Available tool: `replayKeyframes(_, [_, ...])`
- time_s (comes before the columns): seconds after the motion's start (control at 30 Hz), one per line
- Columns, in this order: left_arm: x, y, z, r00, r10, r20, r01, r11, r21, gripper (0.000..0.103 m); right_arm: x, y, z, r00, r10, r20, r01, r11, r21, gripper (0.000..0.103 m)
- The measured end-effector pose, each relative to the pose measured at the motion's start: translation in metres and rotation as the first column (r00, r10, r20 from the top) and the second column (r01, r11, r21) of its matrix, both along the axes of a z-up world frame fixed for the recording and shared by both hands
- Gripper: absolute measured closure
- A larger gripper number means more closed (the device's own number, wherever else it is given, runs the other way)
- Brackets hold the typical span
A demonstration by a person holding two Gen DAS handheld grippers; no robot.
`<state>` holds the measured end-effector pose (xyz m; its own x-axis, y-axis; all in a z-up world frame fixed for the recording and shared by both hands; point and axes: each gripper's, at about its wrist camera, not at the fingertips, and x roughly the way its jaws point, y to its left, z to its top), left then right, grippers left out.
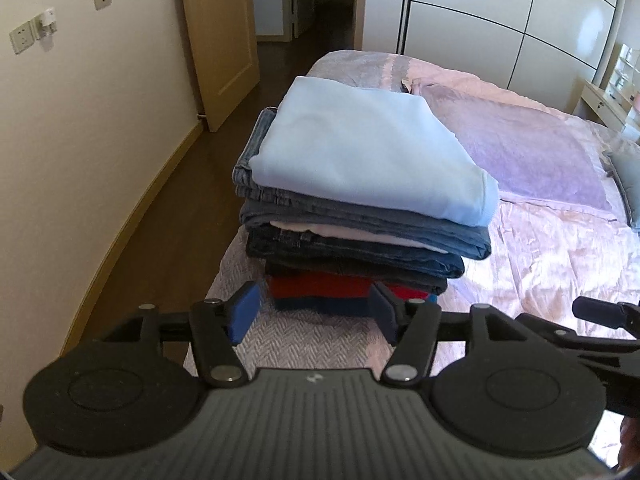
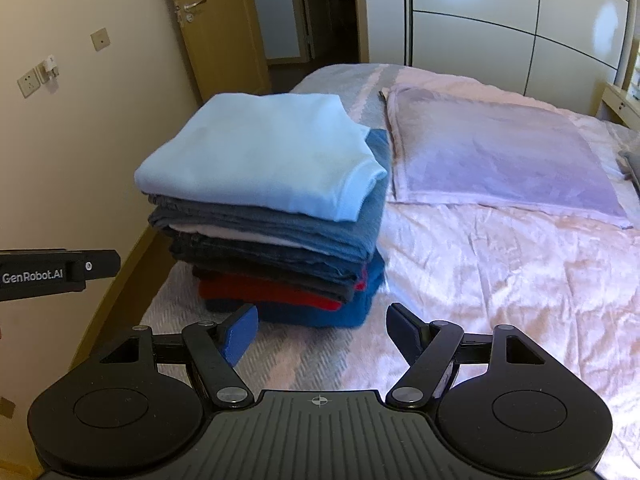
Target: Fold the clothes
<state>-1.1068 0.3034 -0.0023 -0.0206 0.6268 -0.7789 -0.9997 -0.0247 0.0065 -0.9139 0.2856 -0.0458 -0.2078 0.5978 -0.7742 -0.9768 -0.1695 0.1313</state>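
I see both my left claw [image 1: 314,314] and right claw [image 2: 322,330] spread wide, gripping nothing, facing the tall stack of folded clothes [image 2: 272,216] on the pink quilted bed [image 2: 500,264], a light blue garment [image 1: 368,152] topmost.

A stack of folded clothes [image 1: 360,208] sits on the bed [image 1: 540,272] near its left edge. A light blue top [image 1: 360,148] lies uppermost, over jeans [image 1: 360,224], a pale layer, darker denim, then red and blue pieces at the bottom. The left gripper [image 1: 312,312] hovers just before the stack's base, its blue-padded fingers [image 1: 246,312] spread apart and holding nothing. Part of the right gripper [image 1: 600,312] shows at the right edge. A wooden door [image 1: 220,40] stands open to the left.
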Motion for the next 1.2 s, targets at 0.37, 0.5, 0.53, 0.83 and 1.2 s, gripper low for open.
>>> replayKeyframes(0.37, [0.036, -0.059, 0.007, 1.000, 0.016, -0.010, -0.016, 1.000, 0.002, 0.040, 0.043, -0.050, 0.011, 0.996, -0.053, -0.069, 0.052, 0.999, -0.005, 0.029])
replayKeyframes(0.5, [0.046, -0.079, 0.003, 0.999, 0.029, -0.019, -0.029, 1.000, -0.012, 0.040, 0.056, -0.068, 0.012, 0.995, -0.055, -0.080, 0.055, 0.998, -0.011, 0.029])
replayKeyframes(0.53, [0.049, -0.085, 0.001, 0.999, 0.030, -0.020, -0.031, 0.999, -0.014, 0.040, 0.058, -0.074, 0.012, 0.996, -0.047, -0.072, 0.046, 0.999, -0.015, 0.029])
replayKeyframes(0.83, [0.064, -0.135, -0.009, 0.999, 0.044, -0.025, -0.046, 0.998, -0.052, 0.040, 0.072, -0.121, 0.004, 0.999, -0.021, -0.050, 0.018, 0.998, -0.055, 0.029])
replayKeyframes(1.2, [0.059, -0.189, -0.024, 0.994, 0.109, -0.016, -0.110, 0.989, -0.099, 0.040, 0.069, -0.161, -0.012, 0.998, 0.019, -0.055, -0.026, 0.992, -0.121, 0.029])
